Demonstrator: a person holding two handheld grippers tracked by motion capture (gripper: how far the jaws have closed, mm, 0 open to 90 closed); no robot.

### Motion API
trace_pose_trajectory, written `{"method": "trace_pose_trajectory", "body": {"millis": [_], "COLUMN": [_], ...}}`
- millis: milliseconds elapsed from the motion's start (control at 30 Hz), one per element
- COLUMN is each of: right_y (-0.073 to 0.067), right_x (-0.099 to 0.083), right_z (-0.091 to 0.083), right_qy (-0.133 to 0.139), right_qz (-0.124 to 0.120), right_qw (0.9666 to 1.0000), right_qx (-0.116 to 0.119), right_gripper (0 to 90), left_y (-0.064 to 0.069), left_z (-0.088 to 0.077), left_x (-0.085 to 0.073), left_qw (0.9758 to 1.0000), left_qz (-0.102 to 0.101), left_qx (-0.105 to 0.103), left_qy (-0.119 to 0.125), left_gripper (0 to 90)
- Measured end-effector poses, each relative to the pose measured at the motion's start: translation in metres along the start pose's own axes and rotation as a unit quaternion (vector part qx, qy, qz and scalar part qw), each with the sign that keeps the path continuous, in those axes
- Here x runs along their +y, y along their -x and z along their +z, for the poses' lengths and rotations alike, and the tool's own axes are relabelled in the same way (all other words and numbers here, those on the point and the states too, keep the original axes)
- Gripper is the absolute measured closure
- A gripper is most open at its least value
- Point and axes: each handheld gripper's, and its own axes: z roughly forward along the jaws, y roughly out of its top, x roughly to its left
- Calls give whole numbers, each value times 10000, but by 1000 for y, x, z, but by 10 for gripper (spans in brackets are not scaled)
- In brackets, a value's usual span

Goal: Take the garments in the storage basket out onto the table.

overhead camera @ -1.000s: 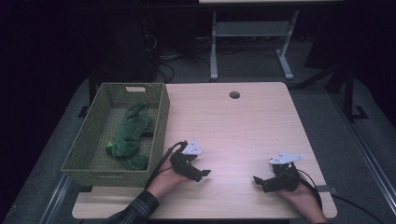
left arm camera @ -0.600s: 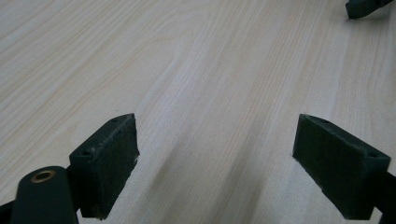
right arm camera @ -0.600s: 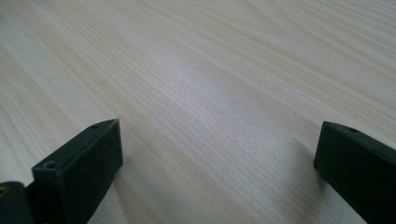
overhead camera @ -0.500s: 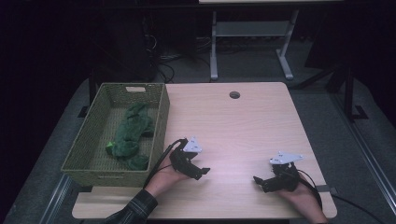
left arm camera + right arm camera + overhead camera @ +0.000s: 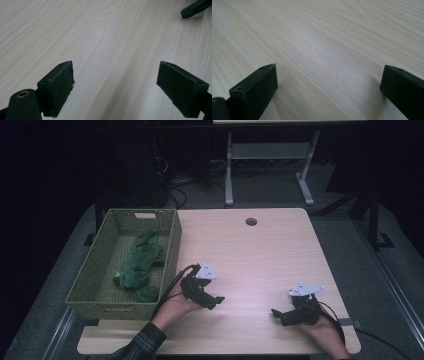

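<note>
The green plush toy [image 5: 139,265] is soft and lumpy, dark green with a lighter green patch at its near end, and it lies lengthwise on the floor of the woven basket [image 5: 97,270] at the counter's [image 5: 260,255] left side. The basket is olive-green wicker with a slot handle in its far wall, and it holds nothing else that can be made out. The left tongs [image 5: 212,300] rest low over the bare wood just right of the basket's near corner, their 2 jaws spread wide with only wood grain between them; in the left gripper view the padded faces stand well apart and grip nothing. The right tongs [image 5: 280,316] sit near the counter's front right edge, well apart from the toy, jaws likewise wide open and empty above the wood. A tip of the right tongs [image 5: 195,7] shows at the top right of the left gripper view.
</note>
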Motion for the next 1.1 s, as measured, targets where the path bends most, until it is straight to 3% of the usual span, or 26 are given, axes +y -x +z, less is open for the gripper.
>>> {"method": "trace_pose_trajectory", "body": {"millis": [567, 1100], "right_y": [0, 1], "right_x": [0, 0], "right_z": [0, 0], "right_qy": [-5, 6], "right_qz": [-6, -28], "right_qw": [10000, 10000], "right_qx": [25, 24], "right_gripper": [9, 9], "left_y": [-3, -21], "left_z": [-14, -29], "left_x": [17, 33], "left_qw": [10000, 9996], "left_qz": [71, 111], "left_qx": [-37, -102], "left_qy": [-29, 235], "left_gripper": [136, 136]}}
